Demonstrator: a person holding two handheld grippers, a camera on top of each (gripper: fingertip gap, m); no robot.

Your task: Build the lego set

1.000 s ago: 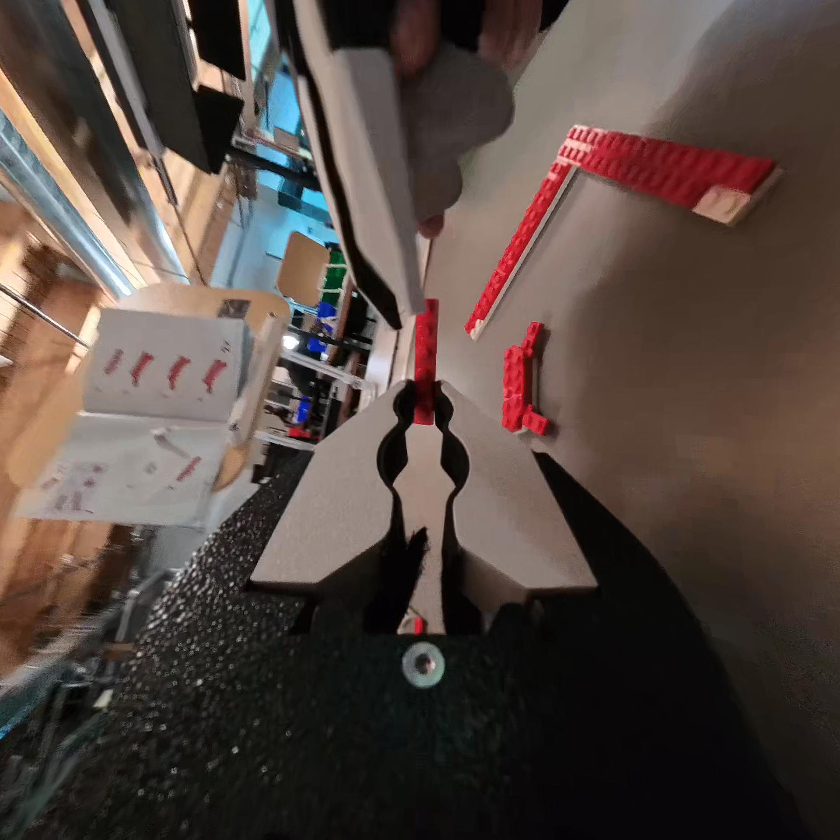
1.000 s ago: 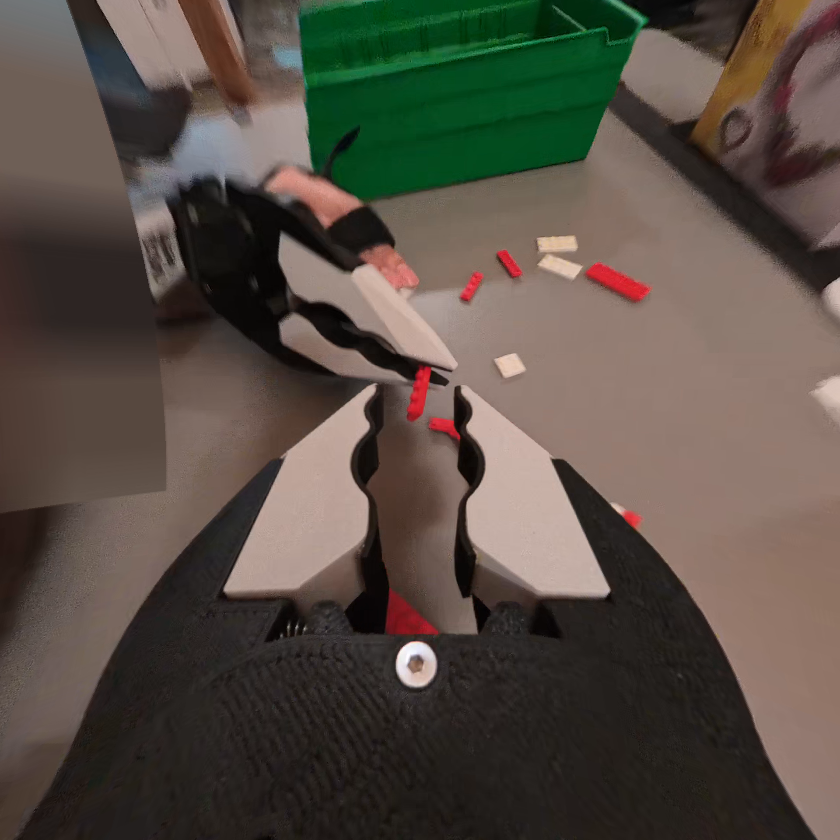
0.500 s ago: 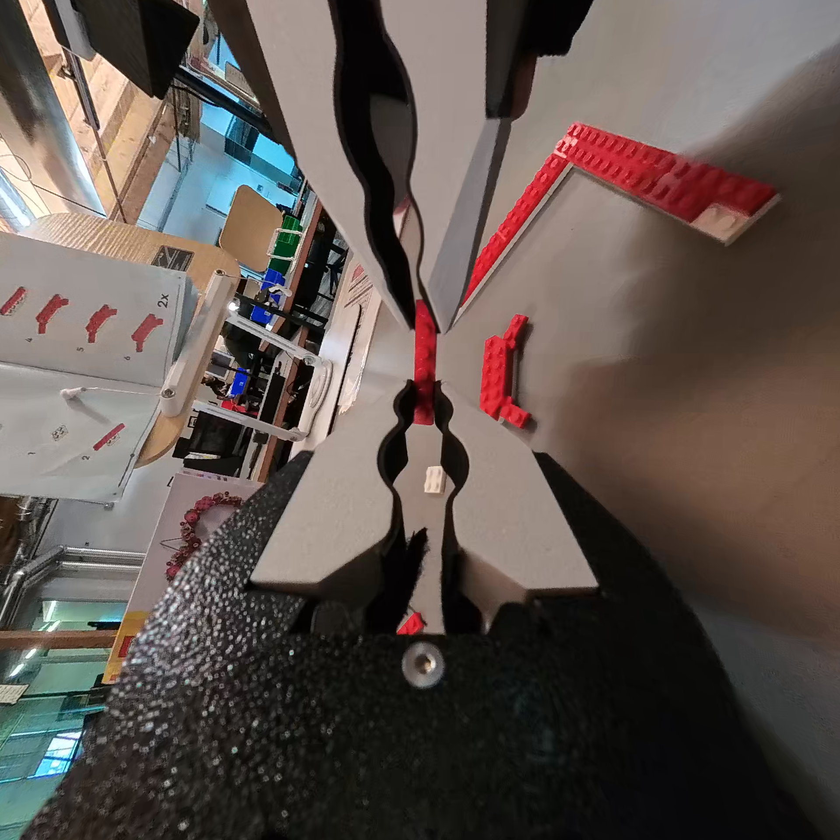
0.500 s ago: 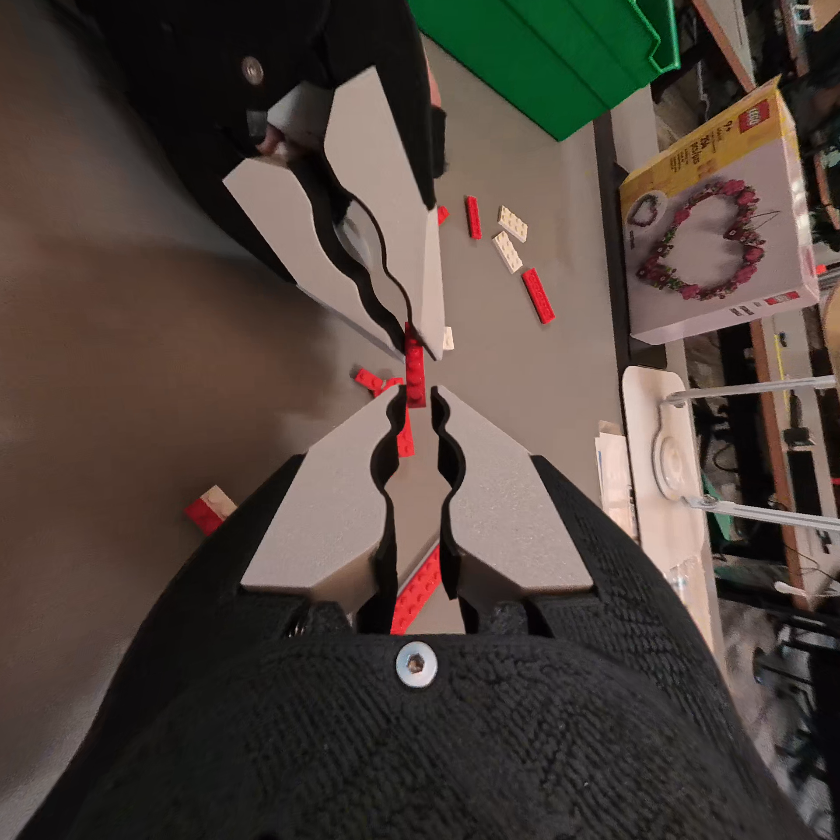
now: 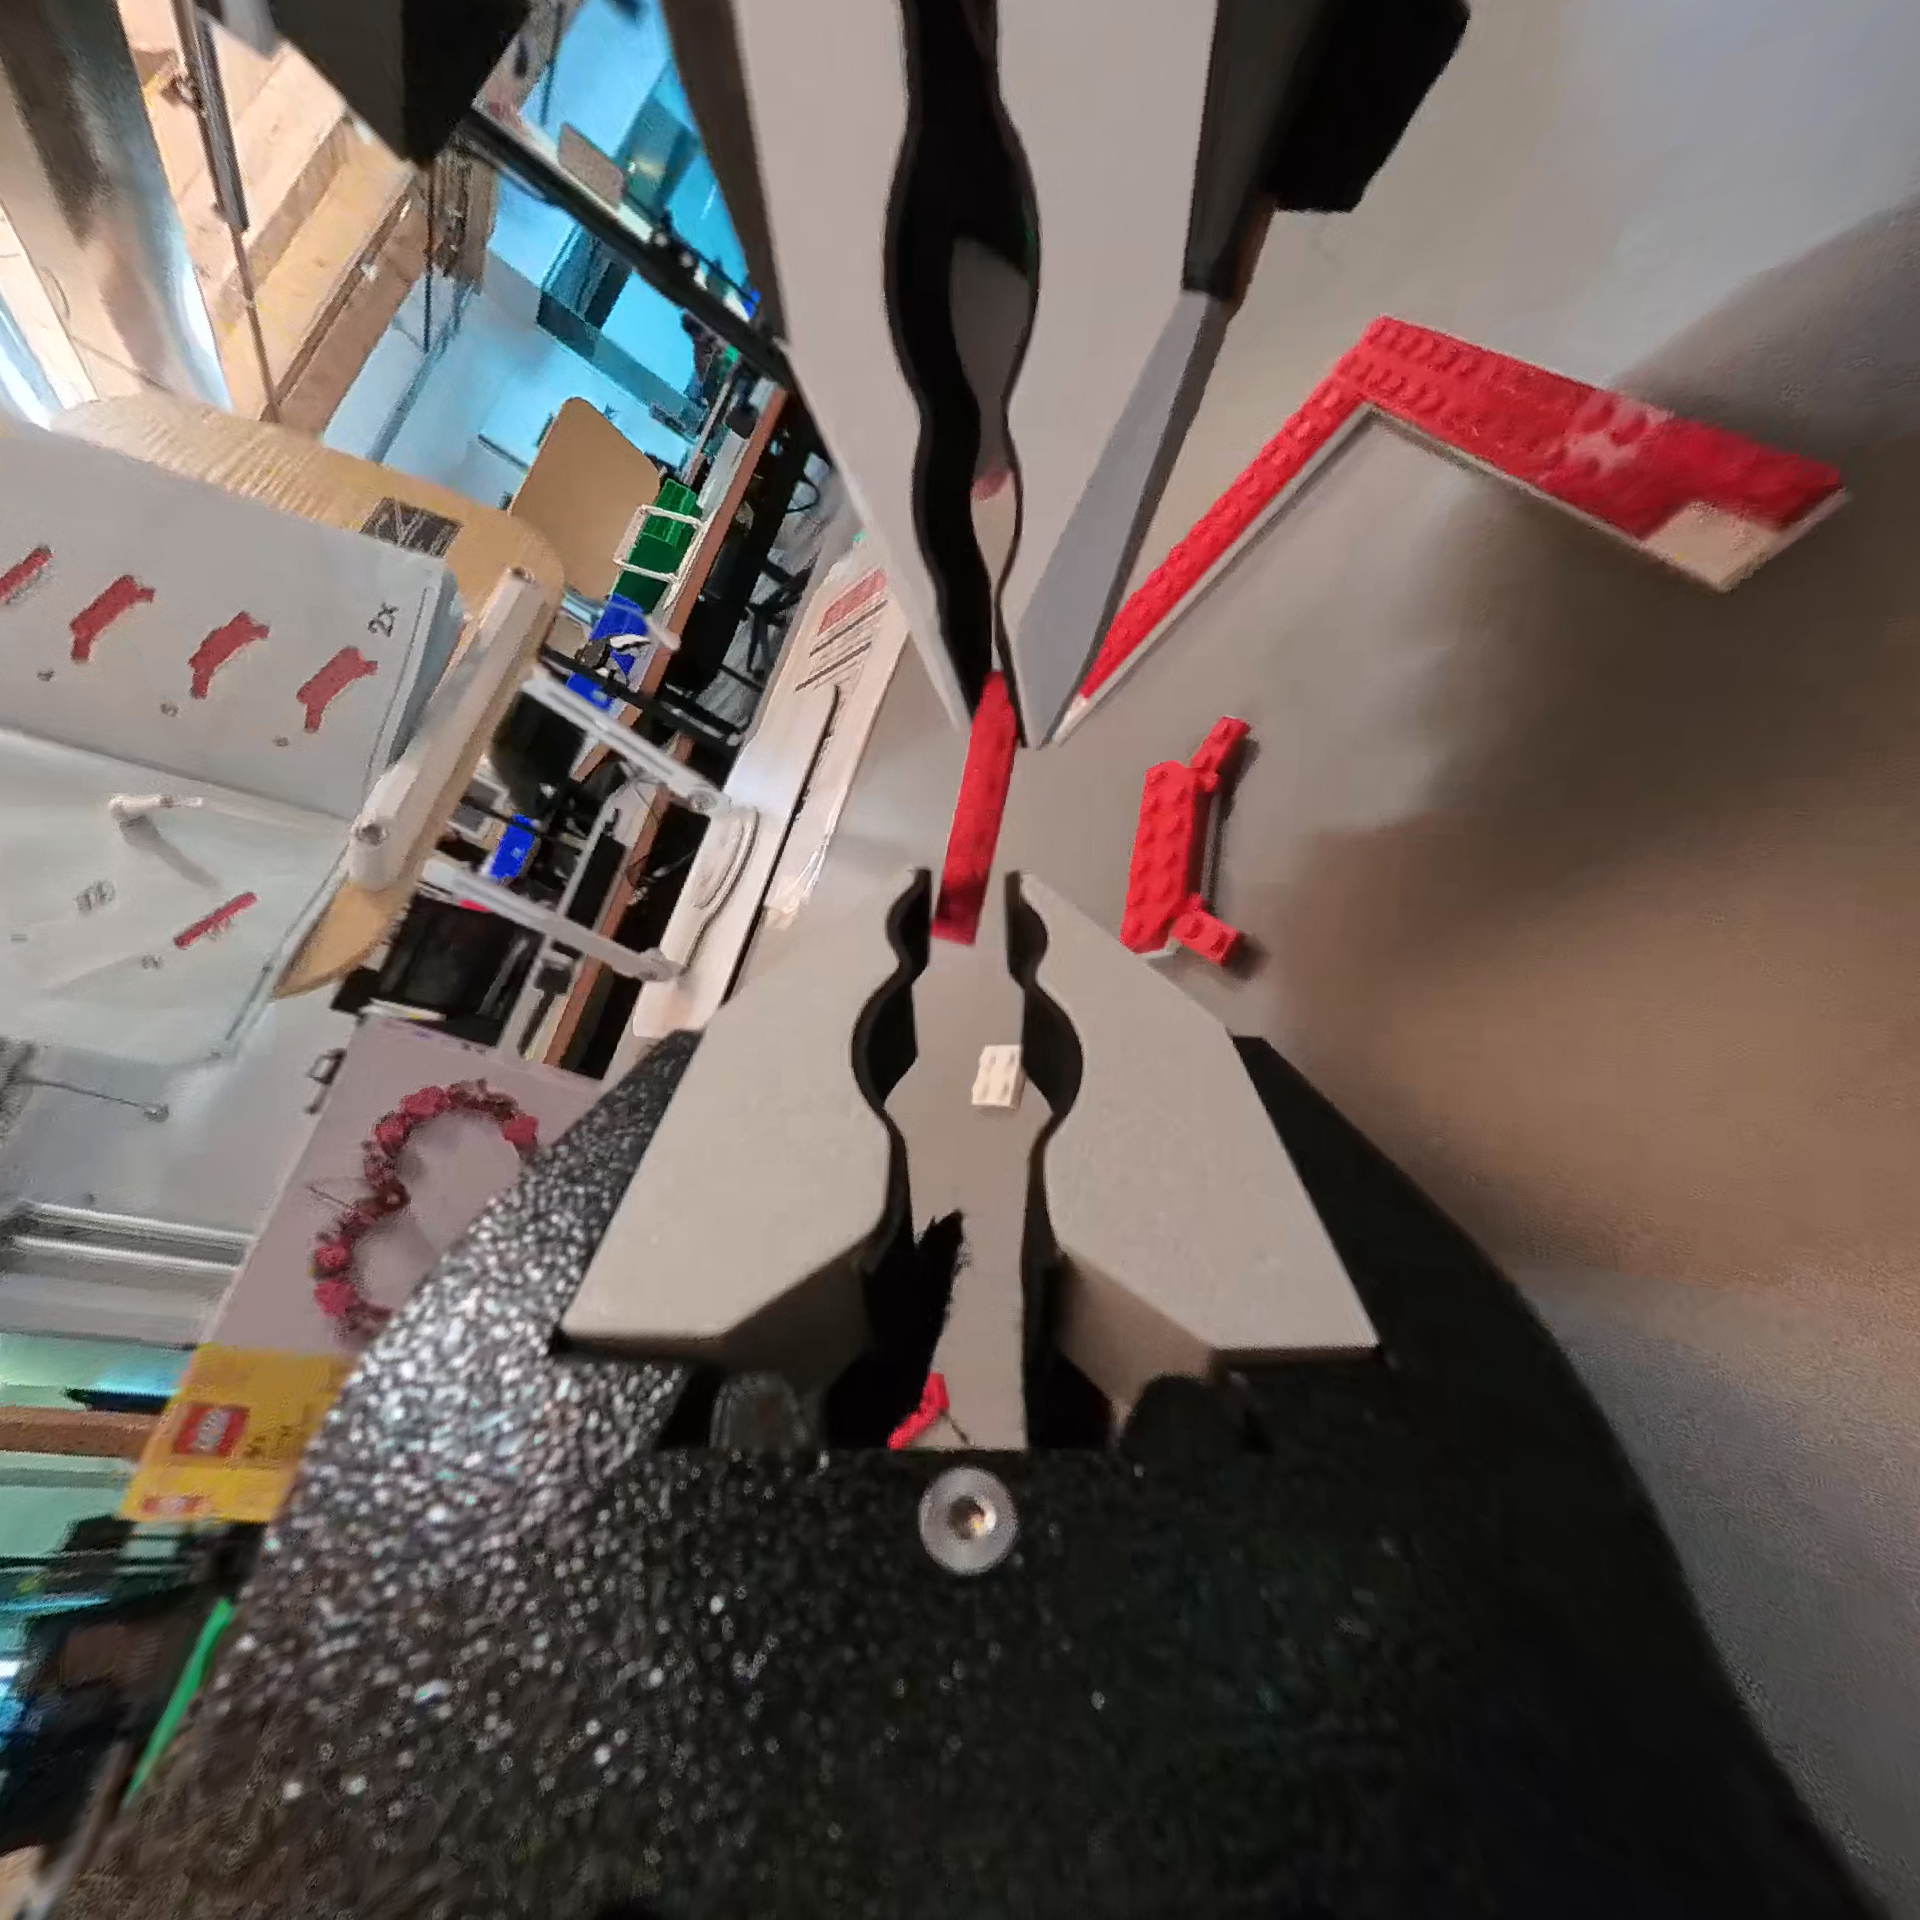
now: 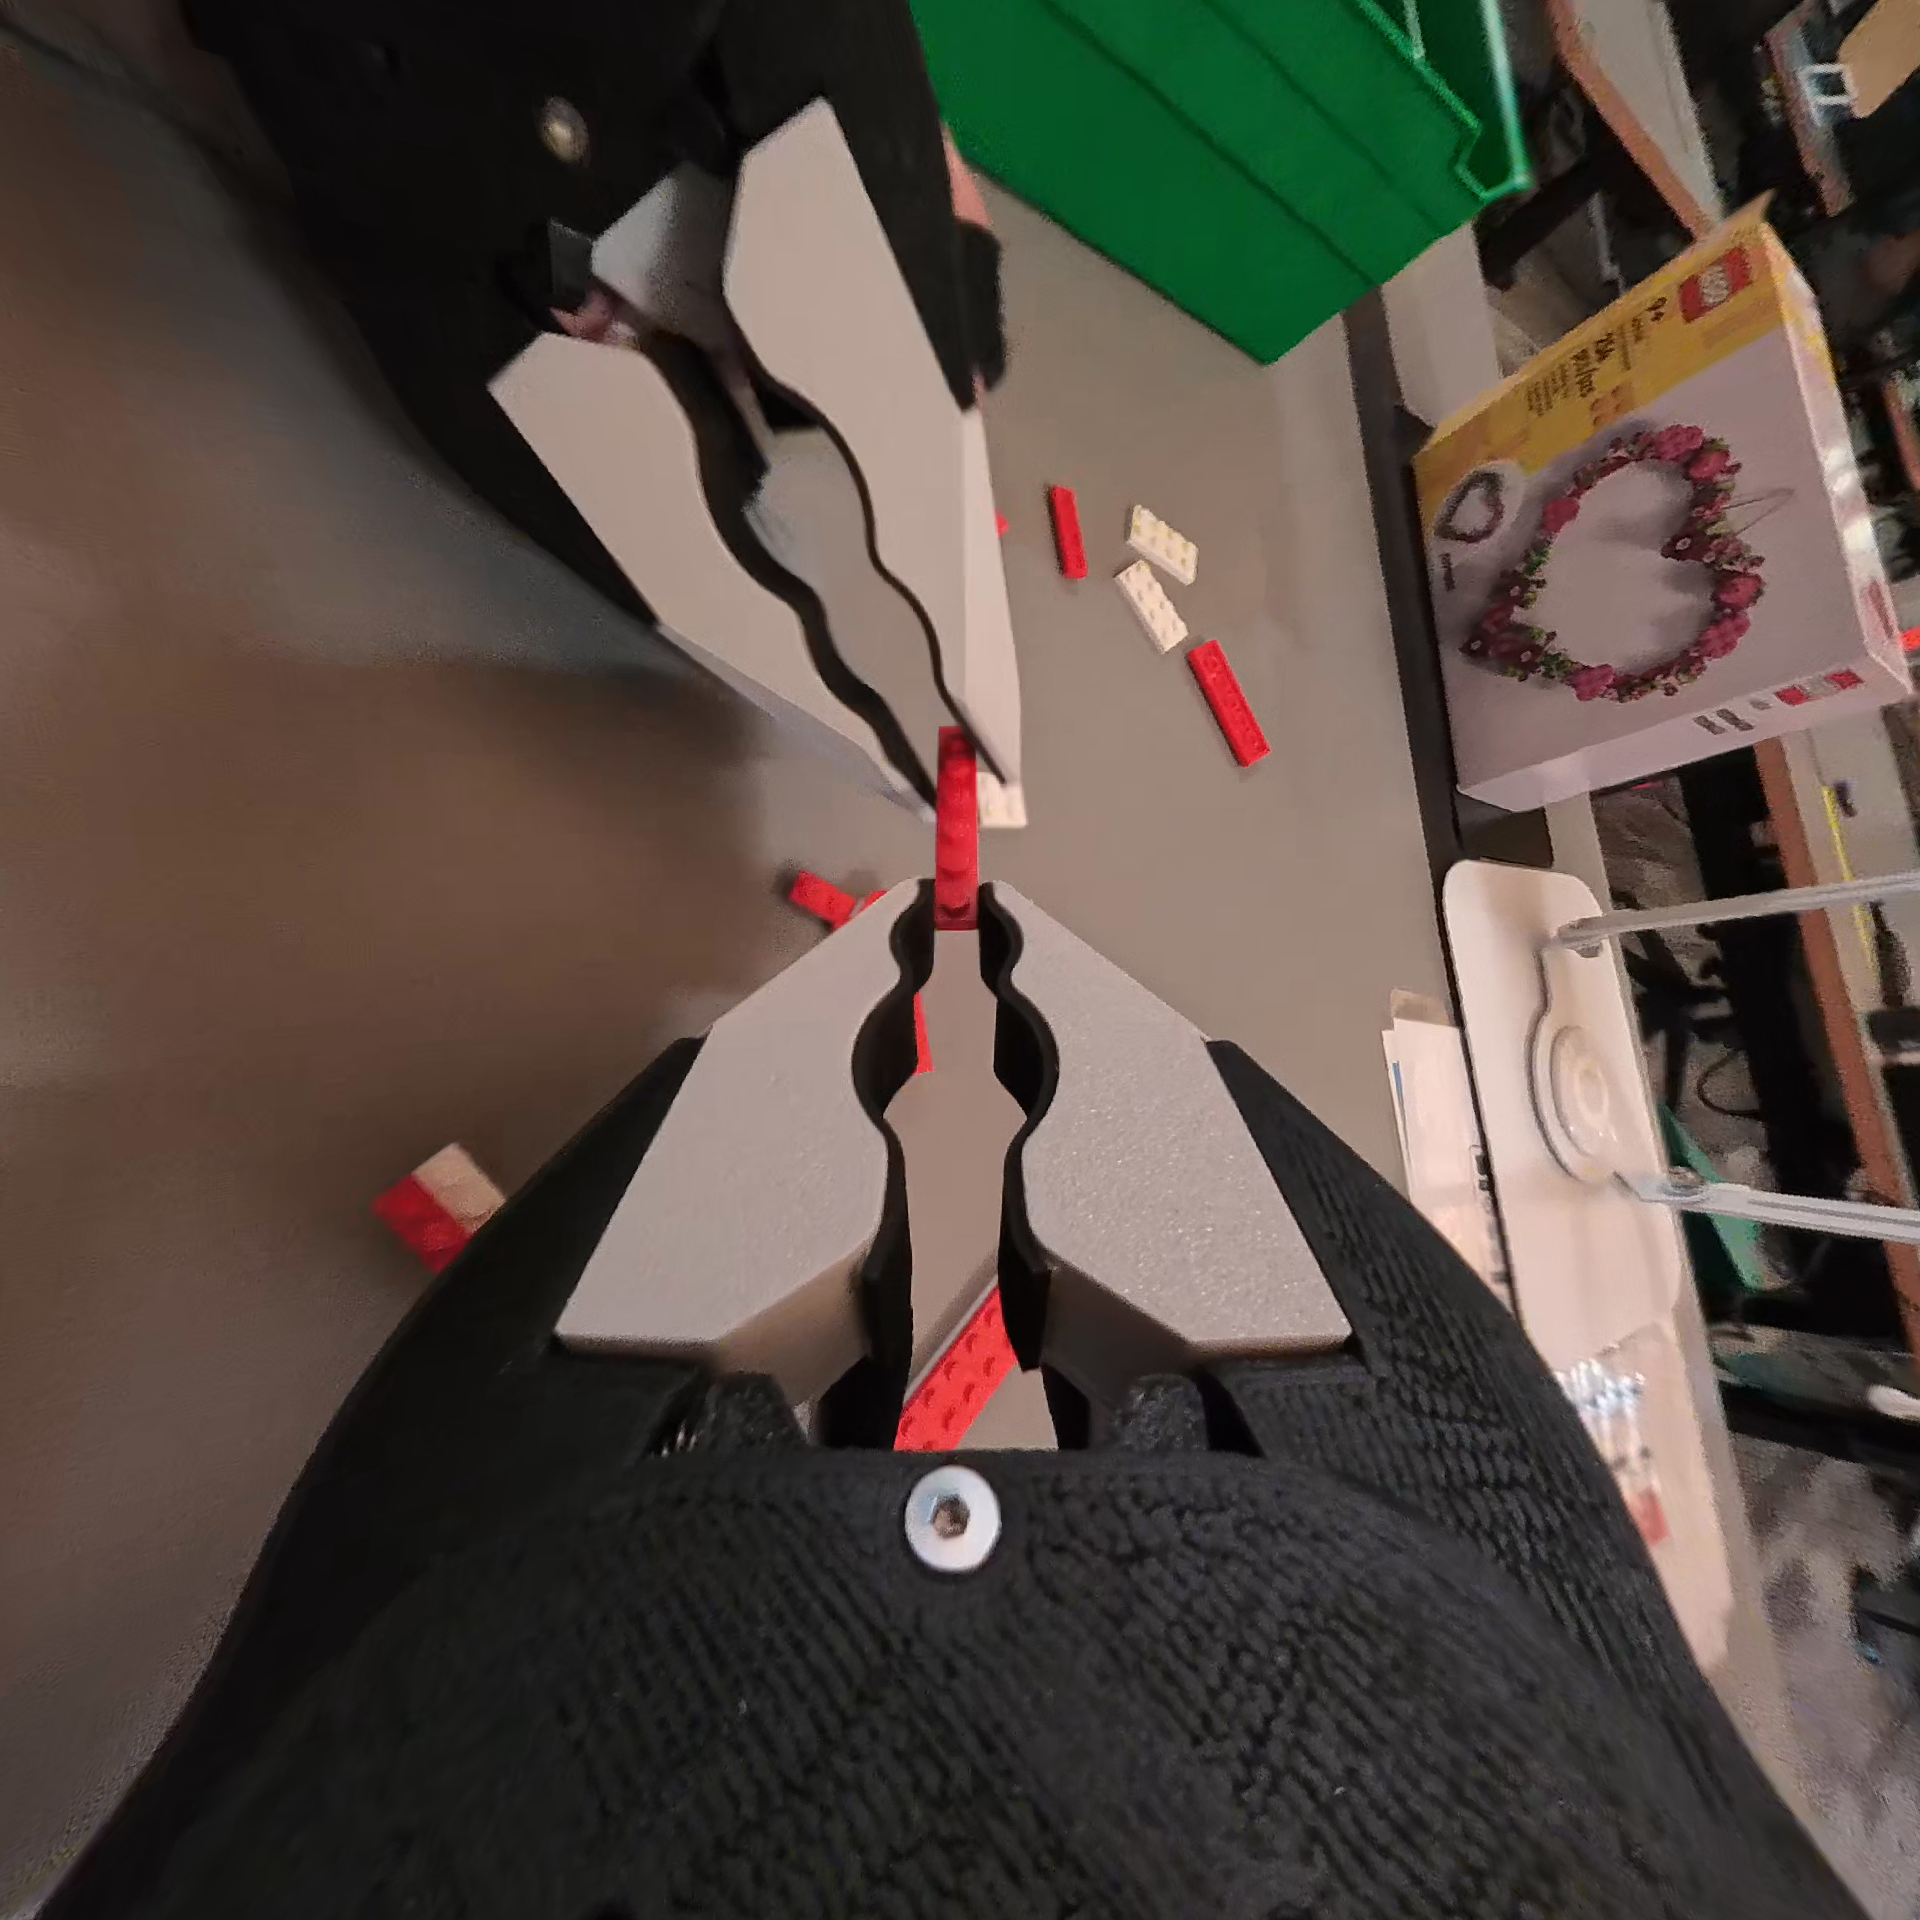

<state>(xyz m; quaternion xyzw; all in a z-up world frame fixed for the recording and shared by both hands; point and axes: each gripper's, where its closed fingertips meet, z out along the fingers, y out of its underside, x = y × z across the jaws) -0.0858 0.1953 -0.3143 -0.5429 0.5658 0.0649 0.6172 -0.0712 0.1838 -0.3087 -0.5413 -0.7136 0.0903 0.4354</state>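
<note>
since half a second ago the left gripper [image 5: 968, 894] has let its tips part a little, so a sliver of space now shows on either side of the thin red lego plate [image 5: 977, 821] that it was pinching; the right gripper [image 6: 956, 902] has meanwhile drawn its tips in around the plate's other end.

both grippers are rolled onto their sides, so the grey tabletop [image 5: 1558, 1039] stands like a wall on the right in the left wrist view. they point straight at each other, tip to tip, with the plate bridging the gap in mid-air above the table. in the right wrist view the plate's near end sits between the right gripper's pale grey fingers [image 6: 790, 1132], jaws almost closed on it, and its far end sits in the tips of the left gripper. whether the left jaws touch the plate cannot be told; they are nearly closed around its end.

on the table just right of the plate lies a small red curved lego assembly [image 5: 1179, 842]. farther right is a large red and white l-shaped lego frame [image 5: 1455, 436]. a small white lego plate [image 5: 997, 1075] lies near, seen between the left fingers. loose red and white plates [image 6: 1153, 577] lie far off, near a green plastic bin [image 6: 1226, 156], and a white lego box with a flower wreath picture [image 6: 1662, 540] stands at the right edge. an open instruction booklet [image 5: 208, 727] stands far left.
</note>
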